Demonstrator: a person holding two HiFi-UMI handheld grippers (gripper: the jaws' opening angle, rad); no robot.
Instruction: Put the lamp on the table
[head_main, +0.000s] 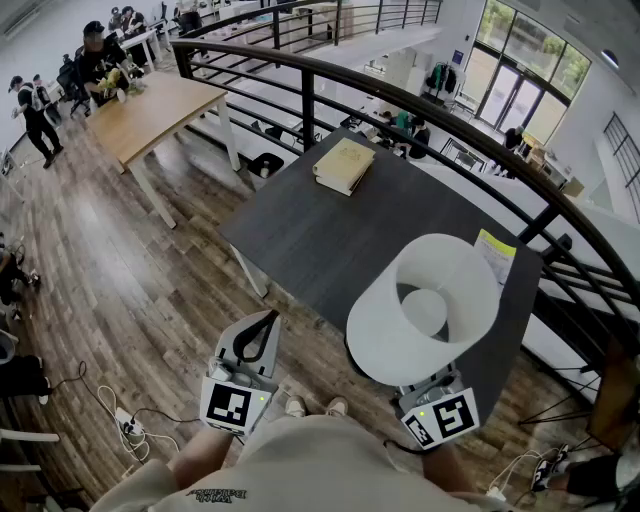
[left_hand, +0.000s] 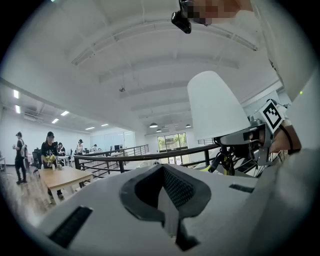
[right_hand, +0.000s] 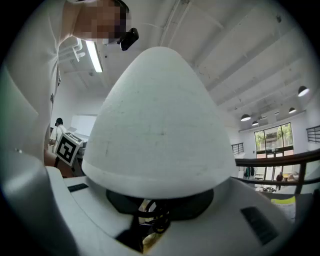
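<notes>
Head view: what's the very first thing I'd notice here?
The big white lamp, its shade gaping up at the camera, held in the right claw at the near corner of the dark table. Next, the tan book lying near the table's far edge, and the left claw, shut and empty, over the wooden floor at lower left.
</notes>
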